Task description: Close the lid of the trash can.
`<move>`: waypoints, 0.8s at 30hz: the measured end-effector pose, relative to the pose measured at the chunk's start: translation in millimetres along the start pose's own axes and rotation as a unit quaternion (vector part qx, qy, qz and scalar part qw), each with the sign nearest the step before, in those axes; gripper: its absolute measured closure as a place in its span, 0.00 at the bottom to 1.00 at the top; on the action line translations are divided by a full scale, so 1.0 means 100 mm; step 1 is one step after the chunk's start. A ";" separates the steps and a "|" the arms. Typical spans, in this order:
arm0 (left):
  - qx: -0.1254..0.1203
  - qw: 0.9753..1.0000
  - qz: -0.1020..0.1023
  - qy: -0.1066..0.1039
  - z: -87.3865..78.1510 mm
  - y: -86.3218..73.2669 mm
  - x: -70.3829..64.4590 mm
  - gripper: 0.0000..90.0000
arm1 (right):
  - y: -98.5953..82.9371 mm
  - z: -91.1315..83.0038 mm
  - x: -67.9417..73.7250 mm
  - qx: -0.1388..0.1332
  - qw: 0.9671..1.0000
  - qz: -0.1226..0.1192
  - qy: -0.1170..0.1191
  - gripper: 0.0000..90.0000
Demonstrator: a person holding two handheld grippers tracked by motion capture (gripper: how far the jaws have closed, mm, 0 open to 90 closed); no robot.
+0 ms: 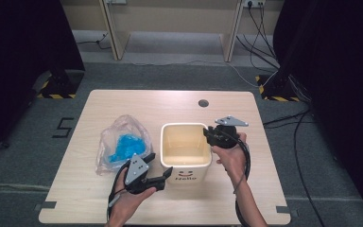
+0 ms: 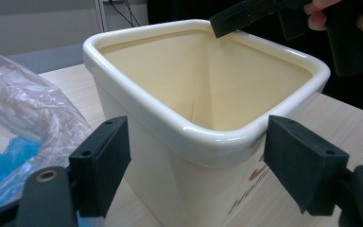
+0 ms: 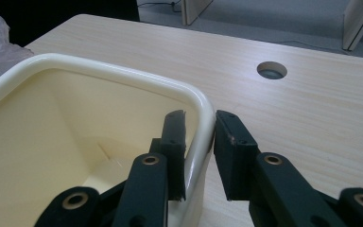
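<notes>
Cream square bin [image 1: 185,150] with a smiley face and "Hello" on its front, upright near the middle of the wooden surface [image 1: 260,175]. Right tongs [image 1: 210,134] closed on the bin's right rim, one jaw inside, one outside. Left tongs [image 1: 159,169] wide open at the bin's front left corner, holding nothing. Just left of the bin, clear plastic bag [image 1: 122,144] with blue contents.

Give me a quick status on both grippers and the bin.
Right gripper shut on cream bin rim. Left gripper open, jaws either side of the near corner. Plastic bag beside the bin, apart from it.
</notes>
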State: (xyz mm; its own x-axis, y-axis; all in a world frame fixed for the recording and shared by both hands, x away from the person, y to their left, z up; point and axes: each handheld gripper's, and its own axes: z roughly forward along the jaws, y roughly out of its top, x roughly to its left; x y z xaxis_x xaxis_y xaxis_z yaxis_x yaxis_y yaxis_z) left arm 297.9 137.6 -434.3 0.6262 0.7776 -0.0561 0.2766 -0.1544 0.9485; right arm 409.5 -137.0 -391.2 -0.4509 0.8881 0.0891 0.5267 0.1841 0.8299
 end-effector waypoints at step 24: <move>0.000 1.000 -0.025 -0.001 0.02 -0.05 0.07 0.24 | -0.05 -0.07 -0.10 -0.022 0.999 0.041 0.014 0.64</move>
State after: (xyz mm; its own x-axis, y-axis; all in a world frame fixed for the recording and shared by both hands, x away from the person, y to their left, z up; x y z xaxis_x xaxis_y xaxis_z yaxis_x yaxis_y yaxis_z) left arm 302.4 142.4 -440.1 0.6128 0.7834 -0.1040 0.3074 -0.1150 0.9446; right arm 406.6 -149.7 -392.7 -0.4274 0.8875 0.1726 0.5313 0.0921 0.8422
